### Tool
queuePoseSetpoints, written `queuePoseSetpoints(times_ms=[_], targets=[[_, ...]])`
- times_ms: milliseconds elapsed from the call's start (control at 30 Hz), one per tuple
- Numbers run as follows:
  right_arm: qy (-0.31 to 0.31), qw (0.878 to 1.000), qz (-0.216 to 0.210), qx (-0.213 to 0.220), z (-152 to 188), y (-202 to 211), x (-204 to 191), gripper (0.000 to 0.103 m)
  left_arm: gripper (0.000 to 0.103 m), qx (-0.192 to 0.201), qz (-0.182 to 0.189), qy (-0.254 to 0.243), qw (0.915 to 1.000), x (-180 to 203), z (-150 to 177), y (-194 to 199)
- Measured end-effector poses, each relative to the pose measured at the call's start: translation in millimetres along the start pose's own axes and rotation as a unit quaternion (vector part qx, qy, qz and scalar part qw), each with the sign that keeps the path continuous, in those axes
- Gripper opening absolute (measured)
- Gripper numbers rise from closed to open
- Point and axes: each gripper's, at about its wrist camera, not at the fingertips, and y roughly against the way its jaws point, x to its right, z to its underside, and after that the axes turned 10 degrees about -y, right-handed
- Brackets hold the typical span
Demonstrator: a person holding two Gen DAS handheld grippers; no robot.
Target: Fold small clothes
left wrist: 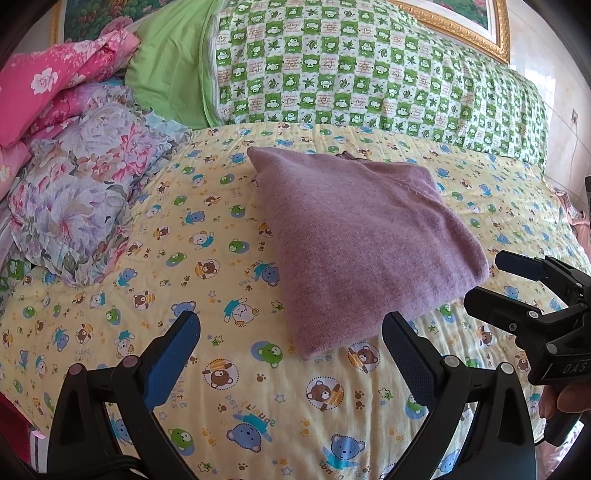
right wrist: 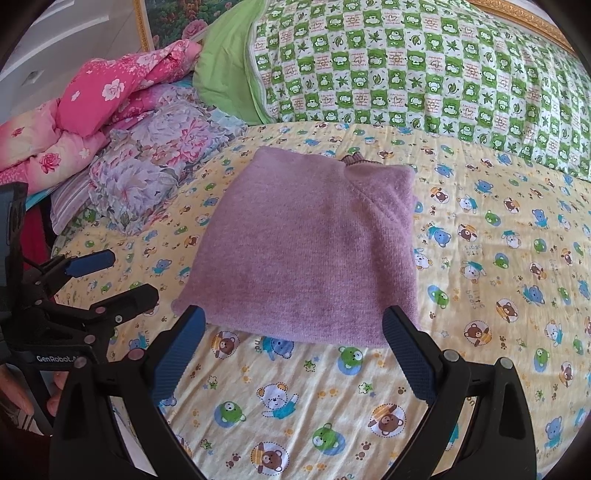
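Note:
A purple knitted garment (left wrist: 354, 236) lies folded into a flat rectangle on the yellow bear-print bedsheet (left wrist: 229, 369); it also shows in the right wrist view (right wrist: 306, 254). My left gripper (left wrist: 291, 328) is open and empty, just in front of the garment's near corner. My right gripper (right wrist: 293, 325) is open and empty, its fingertips at the garment's near edge. The right gripper also shows at the right edge of the left wrist view (left wrist: 498, 280), and the left gripper at the left of the right wrist view (right wrist: 122, 273), both open.
A green checked pillow (left wrist: 369, 70) lies across the head of the bed. Bunched floral bedding (left wrist: 81, 184) and a pink floral quilt (left wrist: 55, 81) are piled at the left. A gold-framed picture (left wrist: 480, 26) hangs behind.

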Motion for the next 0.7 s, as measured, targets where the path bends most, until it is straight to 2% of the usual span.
queuePoseSetpoints(times_ms=[700], targets=[[-0.009, 1.000, 0.002, 0.005, -2.6, 3.0, 0.0, 0.097, 0.099, -0.003, 0.000, -0.001, 1.0000, 1.3, 1.1, -1.6]])
